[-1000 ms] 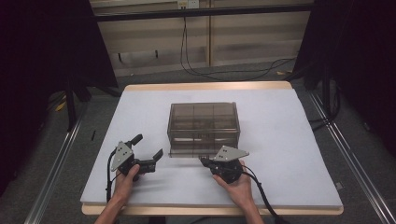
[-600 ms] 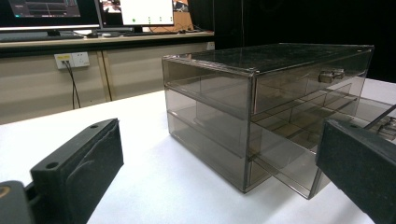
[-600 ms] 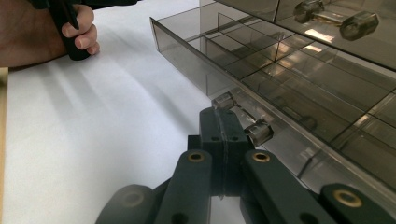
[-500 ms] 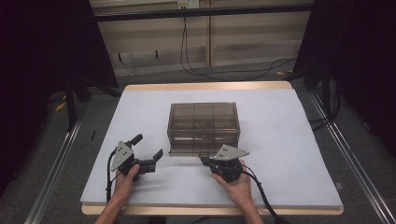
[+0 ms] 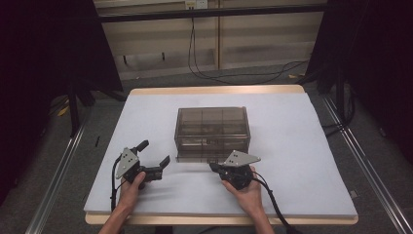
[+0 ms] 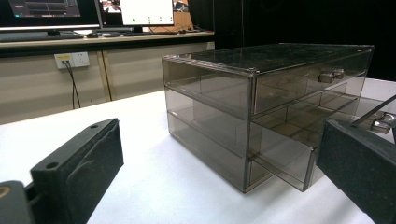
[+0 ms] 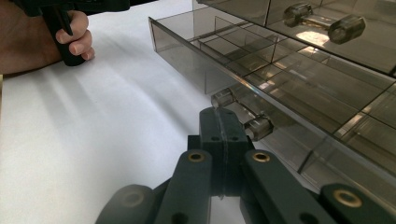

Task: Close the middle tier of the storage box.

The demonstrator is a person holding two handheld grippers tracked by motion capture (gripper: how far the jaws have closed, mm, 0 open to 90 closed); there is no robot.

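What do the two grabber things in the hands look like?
Both are black. The left gripper and right gripper each carry a grey three-cornered plate on top and trail a black cable. The jaws are blocky with flat dark pads. The forearms are bare, no sleeves.

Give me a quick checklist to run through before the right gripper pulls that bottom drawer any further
1. Right gripper shut at the lower drawer handle: ok; actual grip on it: cannot tell.
2. Lower drawer already part way out of the smoky plastic cabinet: ok.
3. Left gripper open, apart from the cabinet: ok.
4. Upper drawer closed: ok.
5. White table in front of the drawer free: ok.
6. Drawer contents: cannot tell.
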